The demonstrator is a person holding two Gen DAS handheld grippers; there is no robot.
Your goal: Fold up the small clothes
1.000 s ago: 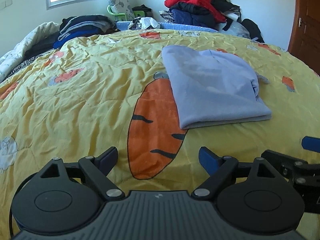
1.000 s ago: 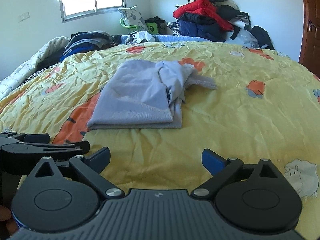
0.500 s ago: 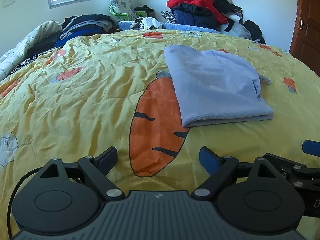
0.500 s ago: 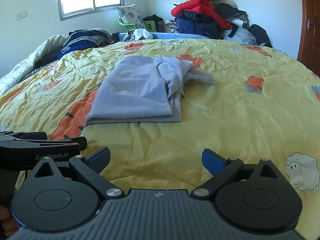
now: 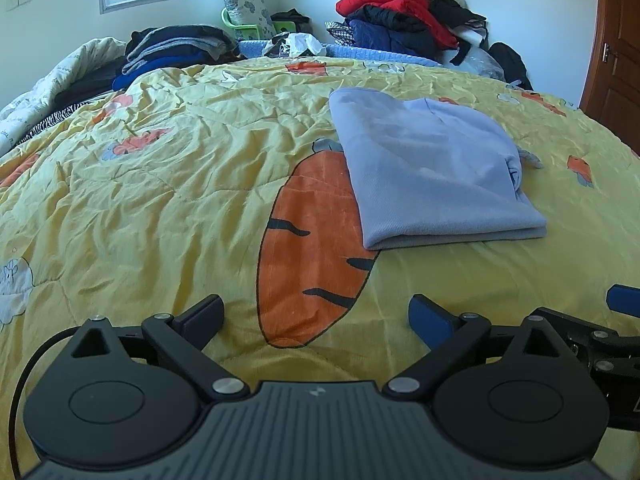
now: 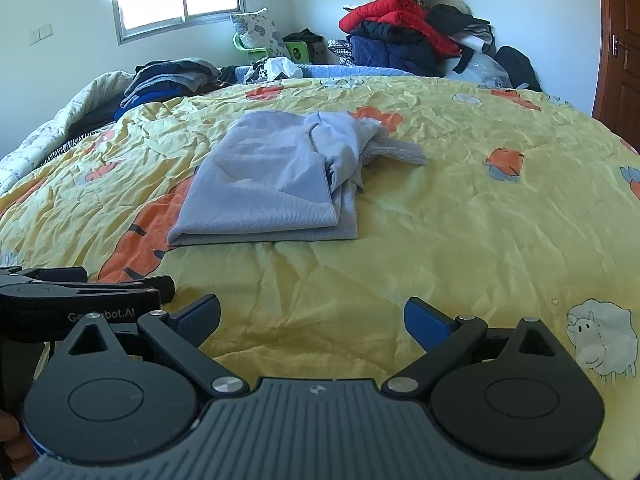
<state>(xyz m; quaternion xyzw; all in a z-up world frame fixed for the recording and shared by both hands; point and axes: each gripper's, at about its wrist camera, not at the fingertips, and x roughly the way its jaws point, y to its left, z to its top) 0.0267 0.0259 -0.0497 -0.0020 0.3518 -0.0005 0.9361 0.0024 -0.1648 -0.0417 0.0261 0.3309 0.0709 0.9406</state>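
The left gripper (image 5: 316,316) and the right gripper (image 6: 312,316) both hang with jaws wide and empty above the yellow quilt (image 5: 160,200), while the folded grey garment (image 5: 432,176) lies well apart at about one o'clock from the left gripper and eleven o'clock from the right.
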